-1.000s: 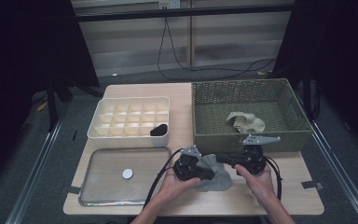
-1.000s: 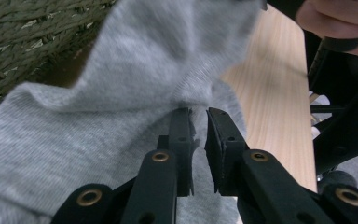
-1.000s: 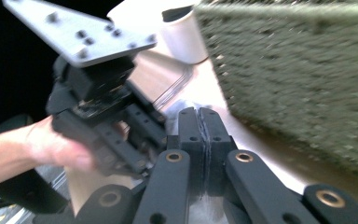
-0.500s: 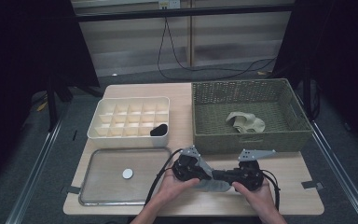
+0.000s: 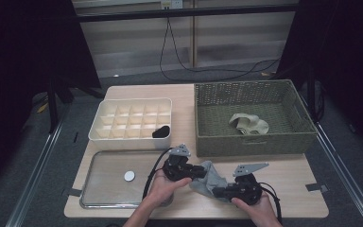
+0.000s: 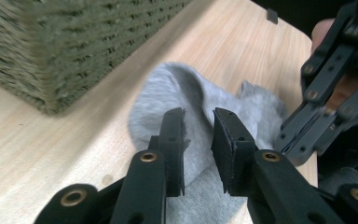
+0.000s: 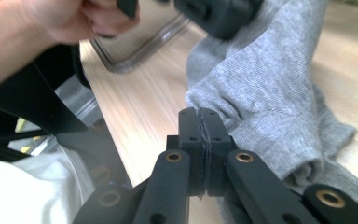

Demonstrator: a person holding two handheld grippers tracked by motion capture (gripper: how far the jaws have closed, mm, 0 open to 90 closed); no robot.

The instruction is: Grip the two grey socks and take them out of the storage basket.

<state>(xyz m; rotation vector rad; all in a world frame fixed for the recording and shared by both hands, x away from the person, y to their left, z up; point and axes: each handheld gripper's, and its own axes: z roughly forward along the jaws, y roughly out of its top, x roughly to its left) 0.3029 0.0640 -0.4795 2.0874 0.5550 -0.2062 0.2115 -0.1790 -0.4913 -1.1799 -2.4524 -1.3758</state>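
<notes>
A grey sock (image 5: 209,177) lies crumpled on the wooden table near its front edge, between my two grippers. My left gripper (image 5: 198,171) points right over the sock's left end. In the left gripper view the left gripper (image 6: 198,114) shows a narrow gap between its pads; the jaws have just been opening, and the grey sock (image 6: 177,88) lies under and beyond them, unpressed. My right gripper (image 5: 219,191) points left at the sock's near end. In the right gripper view the right gripper (image 7: 199,112) is shut, and the sock (image 7: 261,93) bunches at its tips, pinched at the edge.
A green wicker basket (image 5: 250,142) stands at the back right with a beige sock (image 5: 248,124) inside. A white compartment tray (image 5: 130,106) at the back left holds a dark item (image 5: 160,131). A clear tray (image 5: 99,156) with a white disc (image 5: 129,176) sits front left.
The right hand has come nearer the table's front edge and lower, drawing the sock's end with it. The left gripper has shifted slightly left, and its jaws stand a little further apart.
</notes>
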